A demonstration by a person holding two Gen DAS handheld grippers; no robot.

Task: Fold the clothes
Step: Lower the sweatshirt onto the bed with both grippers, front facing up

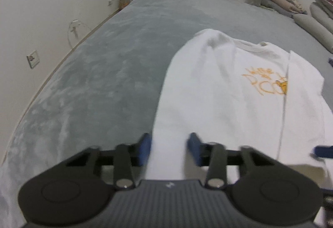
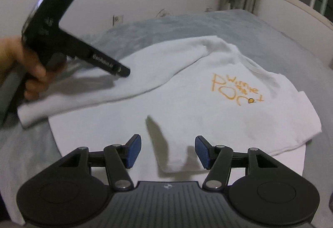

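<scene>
Both tongs hover over a white sweatshirt (image 2: 208, 103) spread on a grey bed (image 1: 93, 82), its orange lettering facing up. Left tongs (image 1: 169, 150) stand with blue pads parted on either side of one long sleeve (image 1: 187, 103), which runs between them; blur hides whether the pads press on the cloth. Right tongs (image 2: 167, 152) are apart, a sleeve cuff (image 2: 172, 151) lying between the pads without touching either. From the right wrist view, a hand (image 2: 22, 68) grips the other tool's handle above the outstretched sleeve. Folded bedding (image 1: 312, 14) sits stacked at the bed's far right corner.
</scene>
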